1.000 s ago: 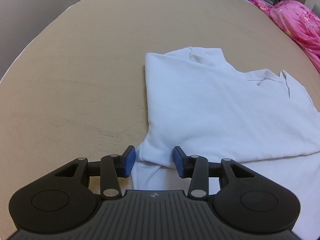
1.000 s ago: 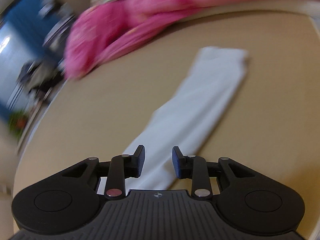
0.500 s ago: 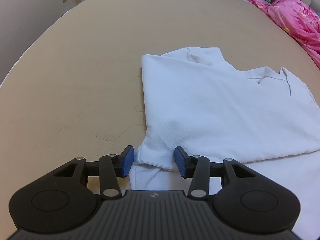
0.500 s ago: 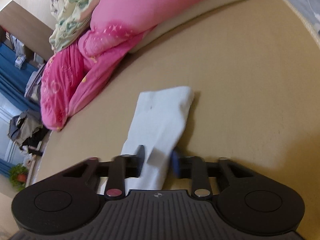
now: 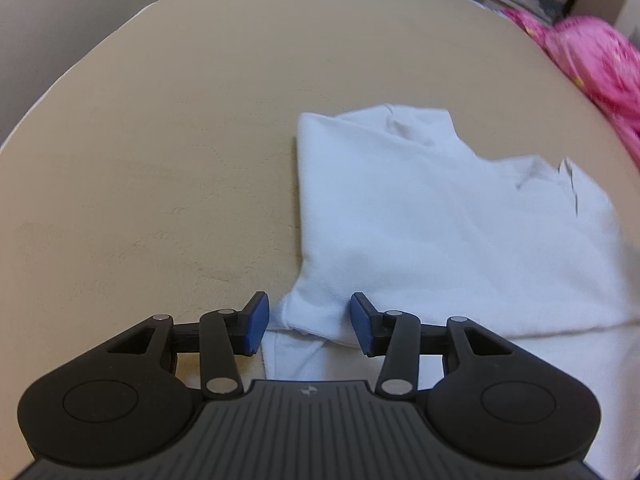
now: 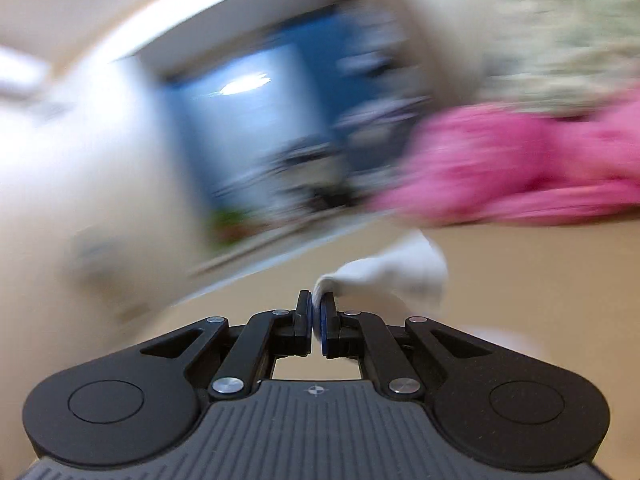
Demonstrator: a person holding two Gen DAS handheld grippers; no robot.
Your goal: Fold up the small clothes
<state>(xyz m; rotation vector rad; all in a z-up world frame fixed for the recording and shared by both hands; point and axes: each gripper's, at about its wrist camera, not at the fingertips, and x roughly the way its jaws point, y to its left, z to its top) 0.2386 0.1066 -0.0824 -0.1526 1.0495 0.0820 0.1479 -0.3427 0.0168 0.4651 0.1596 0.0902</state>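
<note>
White fabric fills the right half of the left wrist view: a small white shirt (image 5: 448, 216) lies on a tan bed surface (image 5: 160, 160), partly folded, with one layer doubled over another. Its straight folded edge runs from far to near at the middle of the scene, and a collar notch shows toward the far right. The near corner of the upper layer sits just ahead of the left gripper (image 5: 308, 322), whose blue-padded fingers (image 5: 256, 322) stand wide apart, one on each side of that corner, gripping nothing. A lower layer of the same shirt passes under the gripper body and stretches away to the near right. Pink bedding (image 5: 596, 60) is bunched at the far right edge of the bed, and dark clutter sits beyond the bed's far rim, too blurred to name.

The right wrist view is heavily smeared by motion. The right gripper (image 6: 316, 320) is clenched, its two pads (image 6: 329, 326) pressed almost together on a pinch of white cloth (image 6: 392, 276). The cloth rises from between the pads and trails off to the far right, above the tan surface (image 6: 540, 280). Whether this cloth is a sleeve of the shirt cannot be told from this view. Behind it, a pink mass (image 6: 520, 160) lies at the right and a blue patch (image 6: 256, 128) shows in the far middle, both blurred.
</note>
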